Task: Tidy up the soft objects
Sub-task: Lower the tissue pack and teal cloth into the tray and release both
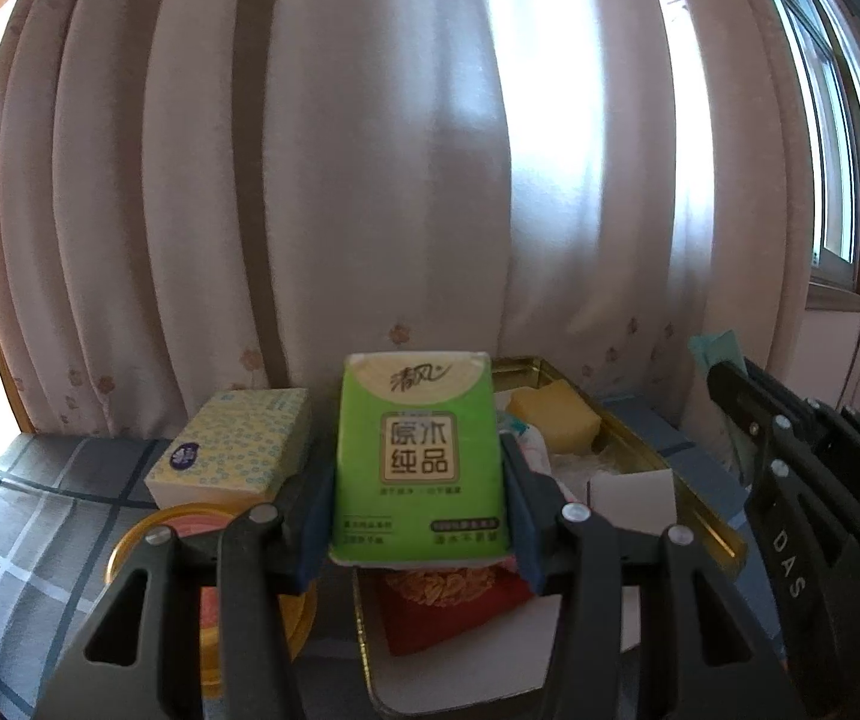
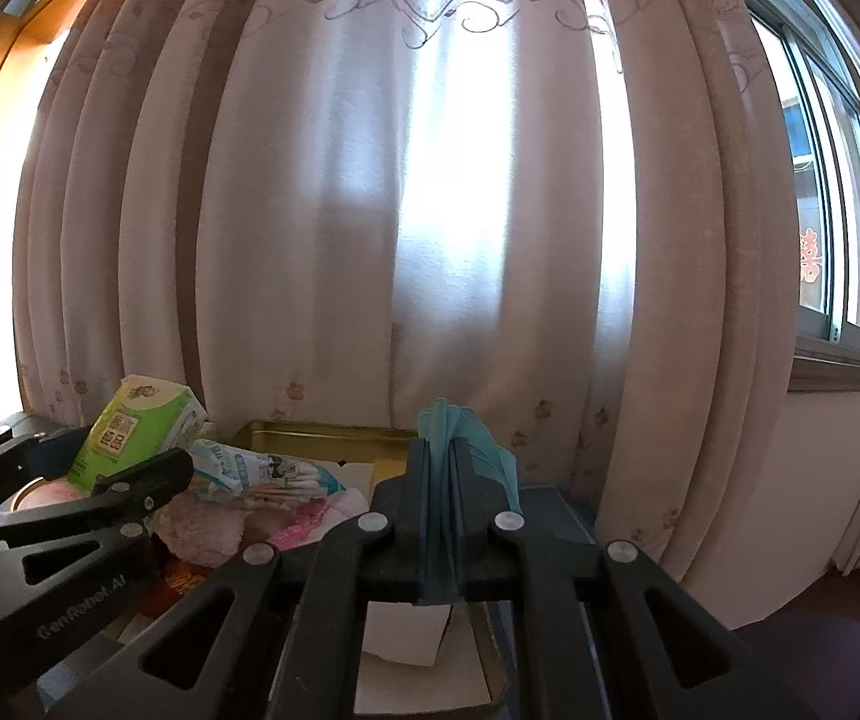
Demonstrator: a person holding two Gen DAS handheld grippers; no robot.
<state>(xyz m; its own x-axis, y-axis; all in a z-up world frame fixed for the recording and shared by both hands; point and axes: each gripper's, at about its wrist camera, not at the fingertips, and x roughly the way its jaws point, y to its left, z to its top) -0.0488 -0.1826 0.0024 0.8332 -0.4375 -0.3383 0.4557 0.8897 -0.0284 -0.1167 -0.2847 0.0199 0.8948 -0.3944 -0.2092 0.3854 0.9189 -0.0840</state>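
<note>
We find the green tissue pack (image 1: pixel 420 456) wrapped in glossy plastic film, the gold tin (image 1: pixel 703 516) at lower right in shiny metal, the curtain (image 1: pixel 369 150) across the upper frame in matt woven cloth, and the checked cover (image 1: pixel 27 528) at lower left in soft matt fabric.

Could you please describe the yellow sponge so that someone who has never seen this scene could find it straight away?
Start at the pale curtain and look down to the gold metal tray on the checked bedding in front of it. The yellow sponge lies at the tray's far end, near the curtain. It is the only plain yellow block there, with no printing, unlike the green tissue pack held in the left gripper.
</note>
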